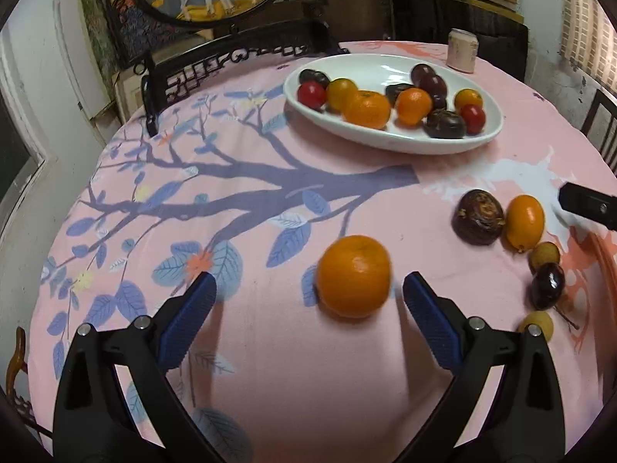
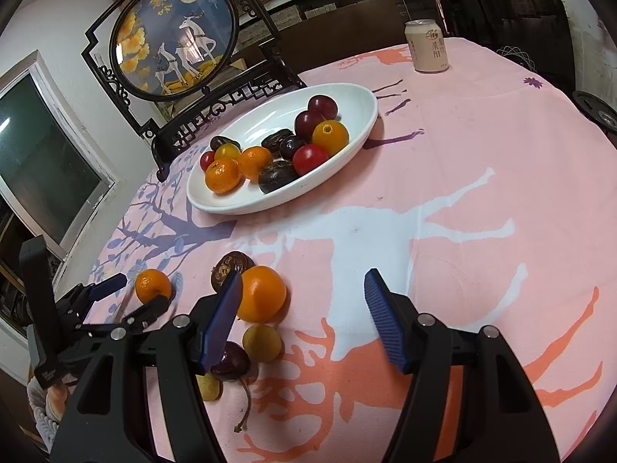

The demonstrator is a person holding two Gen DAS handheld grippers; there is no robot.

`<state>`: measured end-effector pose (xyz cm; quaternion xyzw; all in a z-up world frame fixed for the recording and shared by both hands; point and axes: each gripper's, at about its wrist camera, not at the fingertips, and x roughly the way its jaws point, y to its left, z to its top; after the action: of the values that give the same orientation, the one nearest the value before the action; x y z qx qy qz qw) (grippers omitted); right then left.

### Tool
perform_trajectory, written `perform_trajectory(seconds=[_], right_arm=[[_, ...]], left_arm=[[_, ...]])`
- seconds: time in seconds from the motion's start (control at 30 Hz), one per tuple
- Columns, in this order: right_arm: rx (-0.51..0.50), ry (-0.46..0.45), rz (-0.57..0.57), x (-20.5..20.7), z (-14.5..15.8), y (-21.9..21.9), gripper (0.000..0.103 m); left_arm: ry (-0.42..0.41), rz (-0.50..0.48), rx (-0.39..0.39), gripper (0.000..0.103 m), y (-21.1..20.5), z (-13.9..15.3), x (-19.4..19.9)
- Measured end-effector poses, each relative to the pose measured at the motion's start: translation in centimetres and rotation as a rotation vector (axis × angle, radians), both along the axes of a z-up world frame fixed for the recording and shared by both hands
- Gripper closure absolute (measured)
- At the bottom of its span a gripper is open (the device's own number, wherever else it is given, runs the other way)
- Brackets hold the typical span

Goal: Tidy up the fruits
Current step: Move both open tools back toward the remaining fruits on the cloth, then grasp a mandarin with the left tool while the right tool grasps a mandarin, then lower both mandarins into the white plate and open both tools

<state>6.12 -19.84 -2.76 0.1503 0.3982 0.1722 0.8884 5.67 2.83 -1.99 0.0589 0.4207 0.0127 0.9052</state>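
Left gripper (image 1: 308, 289) jaws apparently flank mandarin (image 1: 354, 276), untouched.

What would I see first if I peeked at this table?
First, the white plate near the far side of the pink tablecloth, piled with orange, red and dark fruits. Next, a loose mandarin lying right between the open fingers of the left gripper. Behind the plate stands a round picture of white deer in a dark frame.
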Motion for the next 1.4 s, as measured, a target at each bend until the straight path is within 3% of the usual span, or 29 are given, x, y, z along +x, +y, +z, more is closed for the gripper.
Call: perform_trajectory(seconds=[0.1,0.27,0.47,0.6,0.7,0.8,0.87,0.97,1.03,1.2,1.4], right_arm=[[-0.035,0.016,0.043,0.4,-0.4,1.1,0.037],[-0.086,0.028,0.116,0.7,-0.9,3.1,0.042],[-0.123,0.016,0.133,0.9,-1.1,4.0,0.043],[-0.119,0.013,0.18,0.9,-1.2,5.0,0.064],[-0.144,0.003,0.187,0.7,-1.2,5.4,0.065],[-0.129,0.004,0.164,0.7,-1.2,4.8,0.065],[-0.11,0.004,0.139,0.8,-1.1,4.1,0.065],[-0.101,0.016,0.11,1.0,-1.2,3.4,0.065],[-0.095,0.023,0.103,1.2,-1.3,3.2,0.065],[-0.078,-0.02,0.08,0.8,-0.5,2.7,0.065],[-0.067,-0.099,0.014,3.3,3.5,1.6,0.065]], left_arm=[[0.006,0.03,-0.02,0.004,0.8,-0.1,0.1],[0.002,0.003,0.02,0.004,-0.1,-0.2,-0.1],[0.003,0.003,0.016,0.004,-0.1,-0.1,-0.1],[-0.006,-0.007,0.002,0.004,-0.2,0.1,-0.2],[-0.019,-0.025,-0.011,0.004,-0.3,0.4,-0.4],[-0.026,-0.037,-0.044,0.015,-0.2,0.6,-0.5],[-0.011,-0.042,-0.079,0.043,0.2,0.6,-0.3],[0.022,-0.073,-0.129,0.064,0.1,0.1,0.0],[0.013,-0.082,-0.09,0.064,-0.5,0.1,-0.1],[-0.016,-0.064,-0.089,0.064,-0.3,0.8,-0.1],[-0.101,-0.076,-0.04,0.064,-1.6,5.5,2.9]])
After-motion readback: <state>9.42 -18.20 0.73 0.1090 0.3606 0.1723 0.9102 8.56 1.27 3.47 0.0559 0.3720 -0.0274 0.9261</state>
